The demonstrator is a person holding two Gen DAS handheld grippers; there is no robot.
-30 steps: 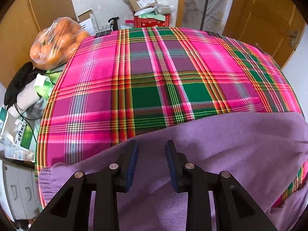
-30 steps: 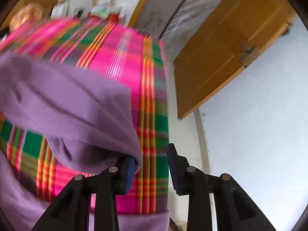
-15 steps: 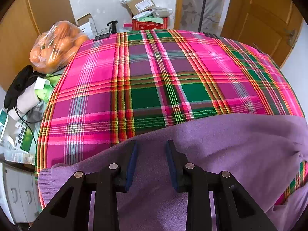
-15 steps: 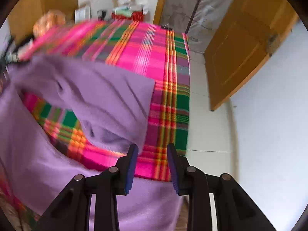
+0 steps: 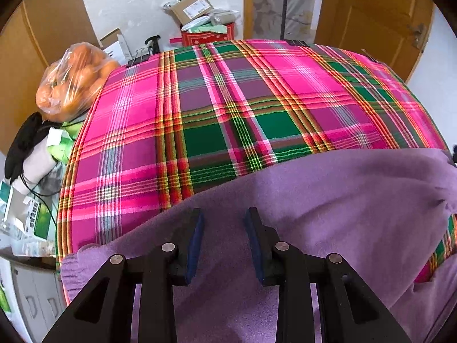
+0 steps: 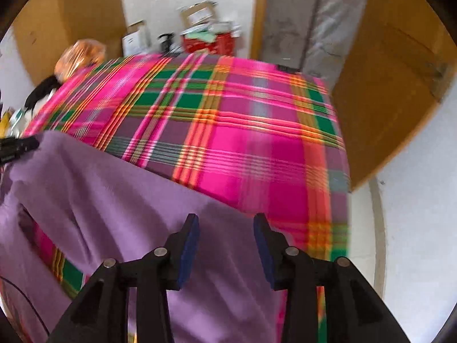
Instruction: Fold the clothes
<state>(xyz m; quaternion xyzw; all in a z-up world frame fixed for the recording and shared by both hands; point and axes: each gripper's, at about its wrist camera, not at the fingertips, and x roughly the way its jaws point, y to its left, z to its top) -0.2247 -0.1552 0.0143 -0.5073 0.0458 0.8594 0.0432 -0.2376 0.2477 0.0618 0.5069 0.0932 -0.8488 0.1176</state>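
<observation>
Purple garment (image 5: 328, 200), fleece-like, spread over the near part of the counter (image 5: 228, 108), which is covered in a pink, green and purple plaid cloth; the garment's far edge runs diagonally across the plaid, higher toward the right in the left wrist view, with a ribbed cuff or hem at the near left corner by the counter's edge. Plaid shows through a gap in the garment at the right. Left claw (image 5: 224, 228): released, fingers apart with blue pads, over the purple fabric, nothing between them. Right claw (image 6: 225, 234): likewise released, over the garment's near right portion; this view is motion-blurred. The far half of the counter is bare plaid, open from the left edge to the right. Black binder clips (image 5: 138, 58) hold the cloth at the far edge. Off the left edge: a plastic bag of oranges (image 5: 72, 81), a black item and assorted packaging, close against the counter. Beyond the far edge: cardboard boxes (image 5: 191, 8) and a red container. Right side: white floor and a wooden door (image 6: 385, 91), clear of the counter.
</observation>
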